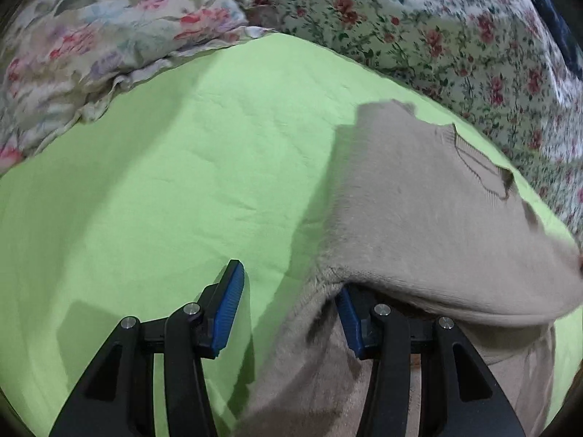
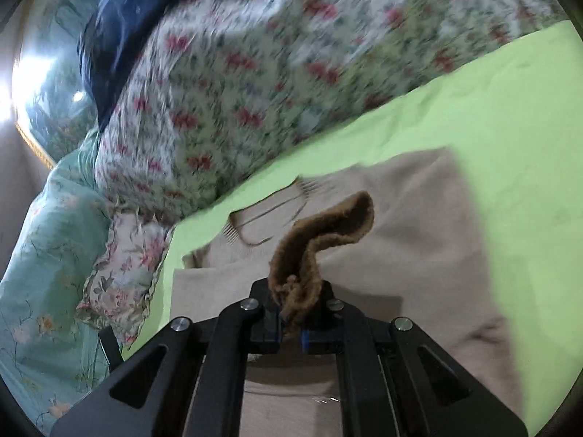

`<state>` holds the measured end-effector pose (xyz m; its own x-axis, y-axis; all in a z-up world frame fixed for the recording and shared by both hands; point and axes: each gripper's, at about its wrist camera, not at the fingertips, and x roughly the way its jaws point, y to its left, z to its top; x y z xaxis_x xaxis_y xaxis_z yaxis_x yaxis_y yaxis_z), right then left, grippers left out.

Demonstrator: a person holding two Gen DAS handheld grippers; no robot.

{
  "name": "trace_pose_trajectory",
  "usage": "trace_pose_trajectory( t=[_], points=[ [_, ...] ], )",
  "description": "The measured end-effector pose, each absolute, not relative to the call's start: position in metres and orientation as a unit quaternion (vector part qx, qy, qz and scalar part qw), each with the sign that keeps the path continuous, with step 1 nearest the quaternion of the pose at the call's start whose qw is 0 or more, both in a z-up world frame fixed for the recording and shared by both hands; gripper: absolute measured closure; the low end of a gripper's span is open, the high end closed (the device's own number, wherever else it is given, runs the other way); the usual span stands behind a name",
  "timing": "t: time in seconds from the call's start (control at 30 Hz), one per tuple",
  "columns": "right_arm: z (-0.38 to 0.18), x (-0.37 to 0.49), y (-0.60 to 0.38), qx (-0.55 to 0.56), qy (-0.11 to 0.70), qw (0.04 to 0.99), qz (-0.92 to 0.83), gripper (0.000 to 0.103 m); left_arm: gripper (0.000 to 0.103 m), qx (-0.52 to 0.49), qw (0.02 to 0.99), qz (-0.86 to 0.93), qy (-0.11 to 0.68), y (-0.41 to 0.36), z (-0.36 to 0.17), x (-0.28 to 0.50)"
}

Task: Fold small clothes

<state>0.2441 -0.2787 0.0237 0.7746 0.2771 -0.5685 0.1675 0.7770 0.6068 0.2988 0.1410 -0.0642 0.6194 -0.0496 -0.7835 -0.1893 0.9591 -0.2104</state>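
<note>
We see the beige sweater (image 1: 419, 196) lying on the green sheet (image 1: 164, 182), its near hem draped over one finger of our left gripper (image 1: 288, 302), whose jaws stand spread; broad bare sheet lies to that gripper's left. Our right gripper (image 2: 293, 324) pinches a brown fuzzy cuff (image 2: 328, 229) above the sweater. Floral pillows (image 1: 109, 36) and a floral quilt (image 2: 237, 73) border the sheet's far edge.
</note>
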Motion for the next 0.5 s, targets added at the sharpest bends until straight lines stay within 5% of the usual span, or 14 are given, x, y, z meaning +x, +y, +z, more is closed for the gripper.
trace_pose_trajectory(
  t=[0.2,0.33,0.4,0.5],
  points=[
    [-0.042,0.236,-0.29,0.334,0.444,0.832,-0.007,0.089,0.053,-0.16,0.891,0.052,0.422,0.146,-0.067,0.282],
    [-0.027,0.208,-0.301,0.338,0.421,0.839,-0.071,0.087,0.053,-0.159,0.894,0.041,0.416,0.149,-0.07,0.271],
    [0.0,0.191,-0.291,0.301,0.383,0.866,-0.115,0.057,0.053,-0.179,0.895,0.035,0.407,0.154,-0.073,0.265],
    [0.022,0.203,-0.256,0.271,0.365,0.891,-0.024,0.043,0.053,-0.204,0.894,0.029,0.397,0.161,-0.076,0.261]
  ],
)
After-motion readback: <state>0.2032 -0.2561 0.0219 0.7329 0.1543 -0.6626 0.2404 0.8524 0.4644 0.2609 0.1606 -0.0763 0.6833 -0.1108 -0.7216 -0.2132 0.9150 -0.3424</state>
